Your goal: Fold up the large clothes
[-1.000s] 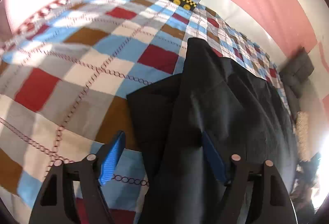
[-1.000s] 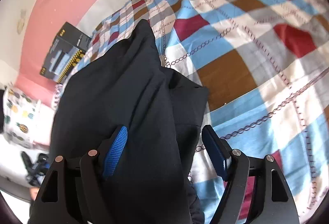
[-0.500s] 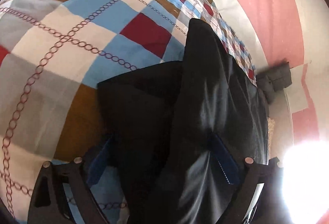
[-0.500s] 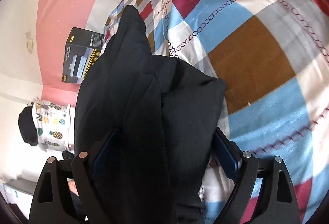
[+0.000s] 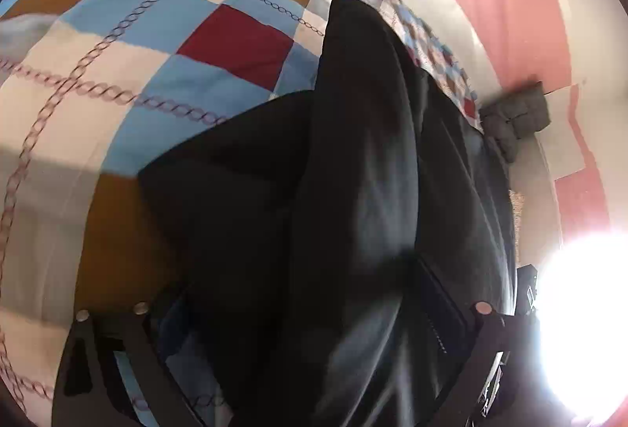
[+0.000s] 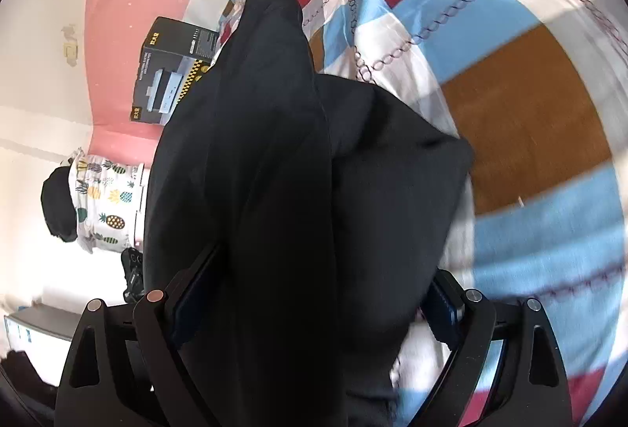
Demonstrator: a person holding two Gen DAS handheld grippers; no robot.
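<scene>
A large black garment (image 5: pixel 353 152) lies in a long bunched ridge on a checked bedsheet (image 5: pixel 157 34) of blue, red, brown and white squares. My left gripper (image 5: pixel 302 305) stands wide open over the near end, and the cloth fills the gap between its blue pads (image 5: pixel 435 293). In the right wrist view the same black garment (image 6: pixel 274 113) runs away from me. My right gripper (image 6: pixel 320 297) is also wide open, one finger on each side of the fold. Neither pair of pads visibly presses on the cloth. The near hem is hidden under both grippers.
A dark printed box (image 6: pixel 168 73) leans on the pink wall at the far end of the bed. A pineapple-print cloth (image 6: pixel 102 199) hangs left of the bed. Folded grey fabric (image 5: pixel 518 117) sits by the wall, and strong glare (image 5: pixel 581 329) washes out the lower right.
Both grippers tipped downward and sank closer to the garment. Their jaws spread wider, and the black cloth now fills the gap between each pair of fingers.
</scene>
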